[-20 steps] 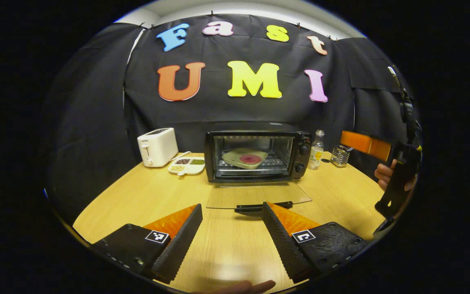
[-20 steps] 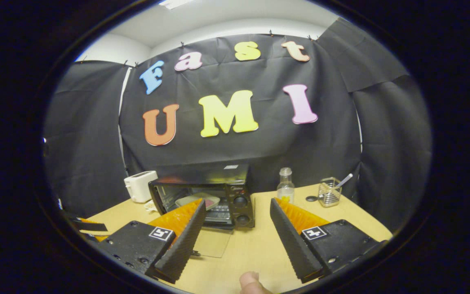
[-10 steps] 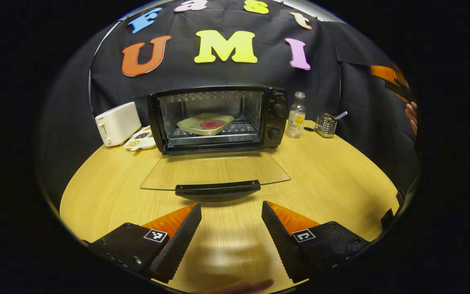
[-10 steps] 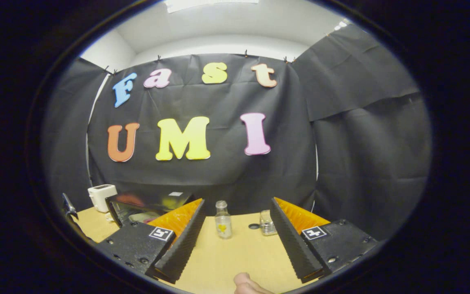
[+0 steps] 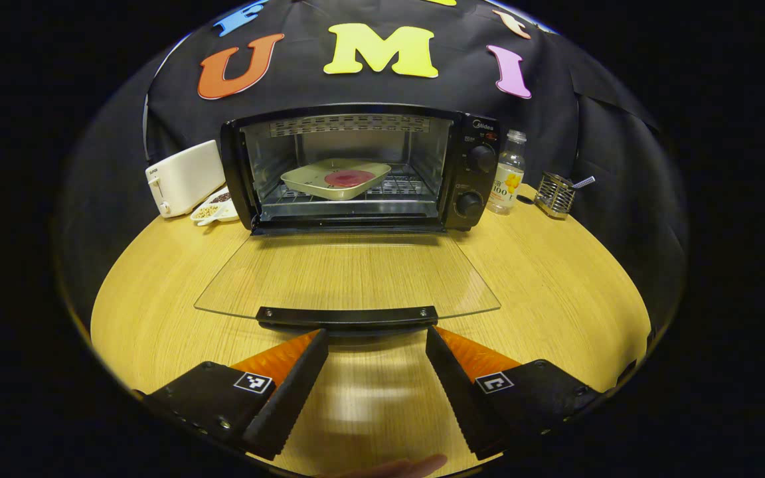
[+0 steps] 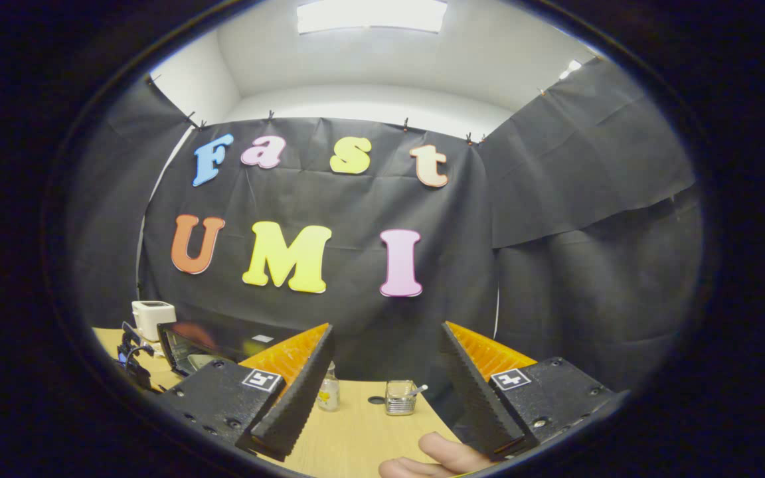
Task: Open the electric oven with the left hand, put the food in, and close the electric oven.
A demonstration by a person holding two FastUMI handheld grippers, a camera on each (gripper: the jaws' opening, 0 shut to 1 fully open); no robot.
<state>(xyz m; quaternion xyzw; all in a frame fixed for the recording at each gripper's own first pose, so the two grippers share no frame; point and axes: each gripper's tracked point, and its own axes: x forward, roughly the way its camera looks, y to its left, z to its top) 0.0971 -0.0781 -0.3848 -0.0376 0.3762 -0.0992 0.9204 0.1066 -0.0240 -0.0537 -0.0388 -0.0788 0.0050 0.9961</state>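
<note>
- Nearest the left camera, the left tool (image 5: 376, 338) stands released, nothing between its fingers, the tips just short of the door handle (image 5: 346, 315); the gap looks about as wide as the handle is long, so a lift begun off-centre could slip off one end and let the door drop back
- Just beyond, the glass door (image 5: 346, 272) lies folded flat over the worktop (image 5: 555, 279); the likely remaining step is closing it; glass is hard to judge by eye, and a tool driven in too low could jam under the edge or knock the oven backward
- Inside the electric oven (image 5: 356, 166) the food (image 5: 349, 178) already sits on a pale tray (image 5: 309, 179) on the rack; the tray lies skewed, one corner toward the opening; whether the swinging door would clear it I cannot tell; a hard slam might shift it
- Beside the oven's knob side a small bottle (image 5: 507, 174) stands near, light enough to topple if the oven is shoved; a wire holder (image 5: 555, 194) with a spoon sits farther out
- On the other side, a white toaster (image 5: 186, 178) and a divided dish (image 5: 215, 210) sit close to the oven wall
- From the right gripper view, the right tool (image 6: 386, 382) is also released and empty, raised and pointing at the cloth wall; a thumb (image 6: 445, 455) shows at its base
- Surface: pale wood-grain, smooth, glossy under the light; room: black cloth on all sides, white ceiling with a light panel (image 6: 372, 16) above
</note>
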